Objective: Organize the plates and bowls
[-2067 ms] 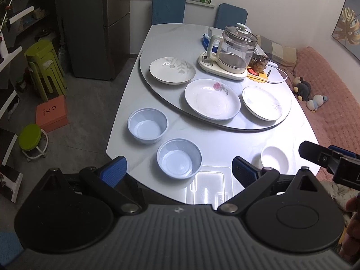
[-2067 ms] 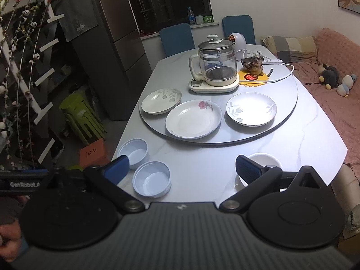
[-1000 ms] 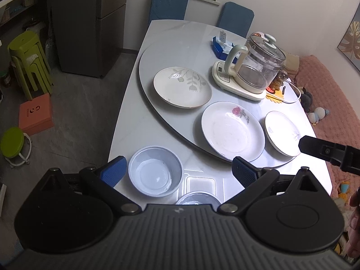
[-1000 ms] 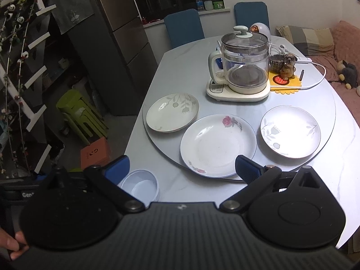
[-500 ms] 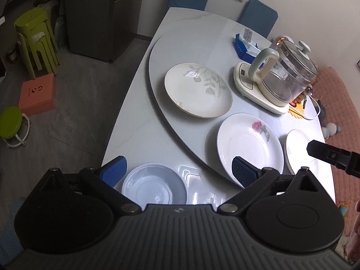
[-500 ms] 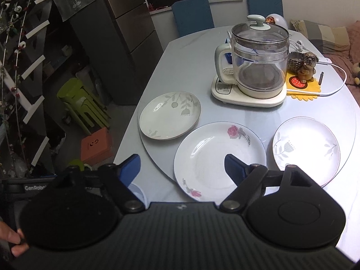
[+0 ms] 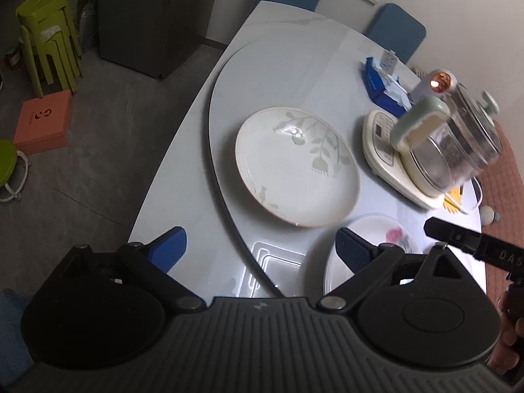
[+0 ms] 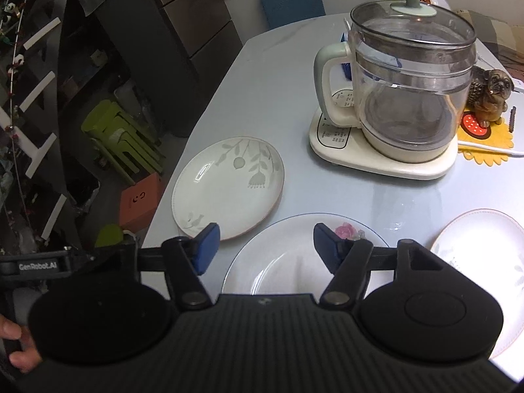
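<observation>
Where glossy turntable (image 7: 281, 75) curves, round glazed leaf-print plate (image 7: 296, 167), glass kettle (image 8: 412, 75).

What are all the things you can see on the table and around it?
Leaf plate: 1, cream with grey leaves, left on the turntable.
Rose plate: 1, white with a pink rose, just ahead of the right gripper.
Third plate: 1, white with a faint pattern, right edge.
Kettle: 1, clear glass with a pale green lid, on a cream base.
Dog figurine: 1, brown, beside the kettle.
Blue box: 1, behind the kettle.
Chairs: 2, blue, far end.
Stools: stacked, green, on the floor.
Orange box: 1, on the floor.
Fridge: 1, dark grey.
Left gripper: open, empty.
Right gripper: open, empty.
</observation>
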`<action>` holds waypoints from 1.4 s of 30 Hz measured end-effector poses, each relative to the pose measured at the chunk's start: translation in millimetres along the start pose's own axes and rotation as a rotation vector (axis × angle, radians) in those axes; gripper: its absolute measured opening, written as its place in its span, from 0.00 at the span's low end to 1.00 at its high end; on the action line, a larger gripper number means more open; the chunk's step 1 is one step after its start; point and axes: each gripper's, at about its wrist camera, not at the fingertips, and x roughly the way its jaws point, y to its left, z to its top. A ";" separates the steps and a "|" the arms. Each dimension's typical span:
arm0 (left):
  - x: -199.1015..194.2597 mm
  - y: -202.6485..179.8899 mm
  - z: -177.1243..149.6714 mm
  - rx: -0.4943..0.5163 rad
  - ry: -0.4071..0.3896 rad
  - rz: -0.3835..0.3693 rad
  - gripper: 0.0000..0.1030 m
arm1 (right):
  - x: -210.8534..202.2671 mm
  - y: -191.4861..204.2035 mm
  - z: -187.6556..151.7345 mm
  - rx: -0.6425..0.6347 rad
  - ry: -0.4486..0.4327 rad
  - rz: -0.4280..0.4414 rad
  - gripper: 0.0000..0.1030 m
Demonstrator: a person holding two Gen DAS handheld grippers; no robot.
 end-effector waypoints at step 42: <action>154.8 17.3 63.1 -0.070 0.034 -0.022 0.41 | 164.4 -37.5 47.2 0.001 0.127 0.188 0.15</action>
